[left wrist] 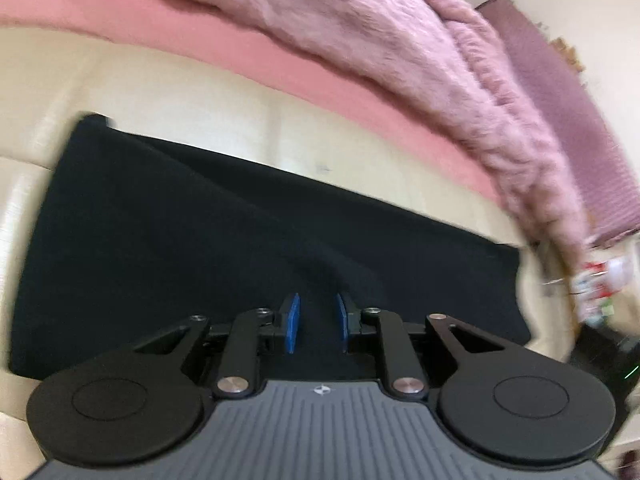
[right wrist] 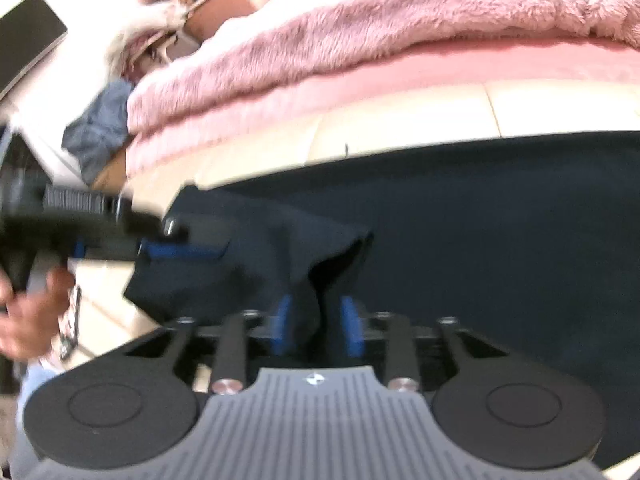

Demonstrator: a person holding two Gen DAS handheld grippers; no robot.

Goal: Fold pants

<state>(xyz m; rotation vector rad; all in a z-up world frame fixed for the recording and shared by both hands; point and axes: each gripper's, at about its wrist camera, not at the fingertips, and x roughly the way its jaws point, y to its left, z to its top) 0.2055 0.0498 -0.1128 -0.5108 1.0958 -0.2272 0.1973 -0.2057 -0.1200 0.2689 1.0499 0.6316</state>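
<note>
Dark navy pants lie spread on a cream tiled floor. My left gripper is low over the pants with its blue pads a small gap apart and dark cloth between them. My right gripper has a raised fold of the pants between its blue pads. The left gripper also shows in the right wrist view, held by a hand, with its blue pad on the pants' edge.
A fluffy pink blanket over a pink mattress runs along the far side; the blanket also shows in the right wrist view. A grey cloth and a box lie at the far left. Small clutter sits at the right.
</note>
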